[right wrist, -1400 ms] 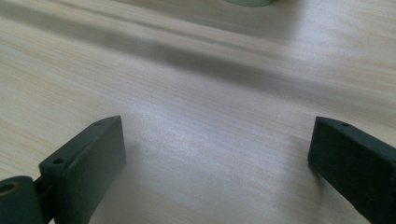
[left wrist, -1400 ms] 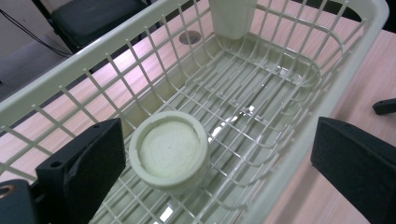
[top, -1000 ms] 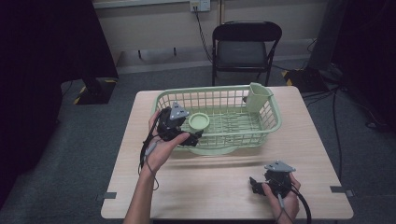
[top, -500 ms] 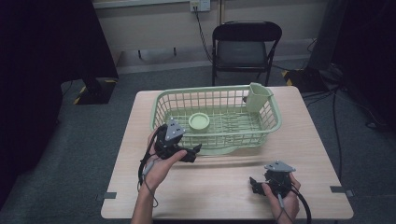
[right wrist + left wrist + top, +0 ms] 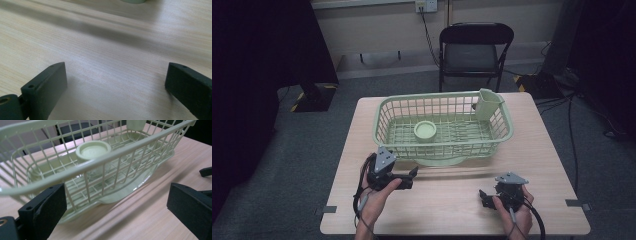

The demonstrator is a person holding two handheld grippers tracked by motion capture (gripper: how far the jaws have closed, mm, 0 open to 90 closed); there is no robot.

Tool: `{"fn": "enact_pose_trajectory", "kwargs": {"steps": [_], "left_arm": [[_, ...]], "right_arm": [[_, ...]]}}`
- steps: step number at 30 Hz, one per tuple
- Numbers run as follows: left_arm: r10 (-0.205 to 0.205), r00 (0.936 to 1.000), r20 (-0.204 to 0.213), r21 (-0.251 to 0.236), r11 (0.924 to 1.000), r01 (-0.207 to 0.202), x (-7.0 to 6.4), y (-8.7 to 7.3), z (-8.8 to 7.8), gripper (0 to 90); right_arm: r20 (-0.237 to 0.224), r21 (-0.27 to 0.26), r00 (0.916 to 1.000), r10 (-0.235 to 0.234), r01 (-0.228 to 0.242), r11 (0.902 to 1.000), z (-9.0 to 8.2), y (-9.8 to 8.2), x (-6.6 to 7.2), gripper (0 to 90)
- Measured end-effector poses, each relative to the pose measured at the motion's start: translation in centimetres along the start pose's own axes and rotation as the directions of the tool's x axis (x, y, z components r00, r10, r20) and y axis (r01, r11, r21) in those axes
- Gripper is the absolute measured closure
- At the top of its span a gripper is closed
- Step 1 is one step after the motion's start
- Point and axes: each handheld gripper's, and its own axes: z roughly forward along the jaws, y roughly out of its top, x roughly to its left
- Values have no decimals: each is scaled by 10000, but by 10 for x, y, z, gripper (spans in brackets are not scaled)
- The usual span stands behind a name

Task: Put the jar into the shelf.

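Note:
A pale green wire dish basket [image 5: 502,131] stands on the far half of the wooden table [image 5: 447,202]. Inside it, left of centre, rests a round green cup [image 5: 425,131], which also appears behind the basket's mesh [image 5: 37,176] as a cup [image 5: 93,150] in the left gripper view. My left gripper [image 5: 411,177] is held just off the basket's near left corner, open and empty, with its jaws pointing at the basket [image 5: 116,195]. My right gripper [image 5: 484,196] rests low at the near right of the table, open over bare wood [image 5: 116,72].
A green utensil holder [image 5: 488,103] hangs on the basket's far right corner. A black folding chair [image 5: 477,50] stands behind the table. A shallow green drip tray [image 5: 130,191] sticks out under the basket. Bare tabletop lies between the two grippers.
My left gripper pulled back out of the basket toward the near edge, leaving the green cup inside, and now stands open. The right gripper has not moved.

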Motion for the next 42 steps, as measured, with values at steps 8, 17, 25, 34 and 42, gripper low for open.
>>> {"fn": "enact_pose_trajectory", "kwargs": {"steps": [8, 17, 25, 34, 42], "left_arm": [[-817, 9962, -314, 358, 9959, 828, 0, -35, 9, 26], [-1501, 9807, -1252, 1199, 9790, 1652, 8, -74, 21, 34], [-1644, 9642, -2082, 1867, 9610, 2042, 13, -91, 31, 39], [-1822, 9470, -2646, 2526, 9346, 2504, 17, -101, 39, 41], [-1743, 9433, -2826, 2594, 9328, 2501, 13, -103, 43, 4]], "right_arm": [[4, 3, 10000, -6, 6, 10000, 0, 0, 0, 31], [7, 2, 10000, -7, 7, 10000, 0, 0, 0, 31], [7, 3, 10000, -4, 4, 10000, 0, 0, 0, 31], [7, 2, 10000, -6, 6, 10000, 0, 0, 0, 31], [6, 6, 10000, -1, 1, 10000, 0, 0, 0, 31]]}}
